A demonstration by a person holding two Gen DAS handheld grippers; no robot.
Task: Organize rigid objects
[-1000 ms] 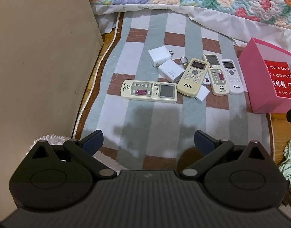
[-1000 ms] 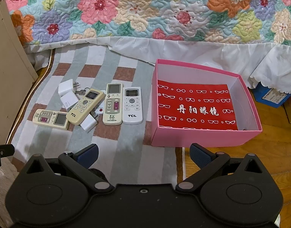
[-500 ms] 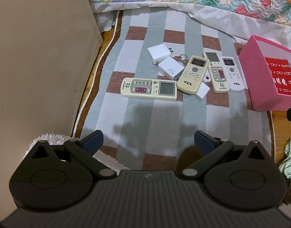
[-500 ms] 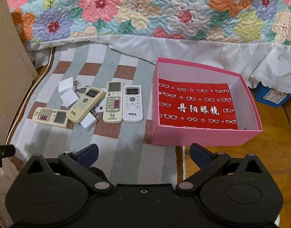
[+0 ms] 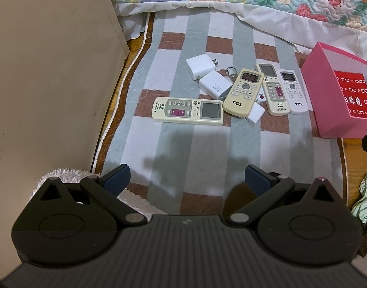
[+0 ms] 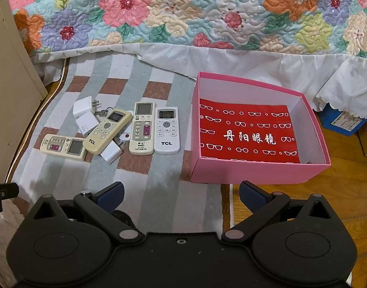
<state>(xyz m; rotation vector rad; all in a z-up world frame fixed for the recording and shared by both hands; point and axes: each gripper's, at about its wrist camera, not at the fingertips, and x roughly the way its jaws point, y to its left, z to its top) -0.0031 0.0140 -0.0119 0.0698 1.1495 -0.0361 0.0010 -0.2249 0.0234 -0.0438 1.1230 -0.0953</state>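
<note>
A: Gripper status?

B: Left gripper (image 5: 186,176) jaws spread wide, nothing between them. Right gripper (image 6: 181,192) the same: released, empty. Both hang over the near end of the striped mat (image 5: 195,148), well short of the items.

A: Where is the clutter?

B: Mid-mat, in one loose cluster. Four remotes, three white chargers, a key ring (image 5: 229,70) and a small red-button fob (image 5: 262,97). The box (image 6: 255,170) sits at the mat's right edge, open, holding nothing but its red printed liner.

A: Axes of the remotes?

B: The sideways remote (image 5: 188,108) lies crosswise to the left gripper's line of view, at the cluster's left and nearest that gripper. The cream TCL remote (image 5: 243,92) is tilted, its lower end resting on a charger (image 5: 255,114). The grey-panel remote (image 6: 142,128) and the white TCL remote (image 6: 167,130) lie side by side, touching, long axes running away from the right gripper, just left of the box.

A: Which arm goes first, in your reading?

B: Judgement only: the right one is nearer the white TCL remote and the box, so a short carry. Its jaws would close across the remote's narrow width without turning. The left would need a wrist turn for the sideways remote.

A: Progress?

B: Nothing boxed yet.
</note>
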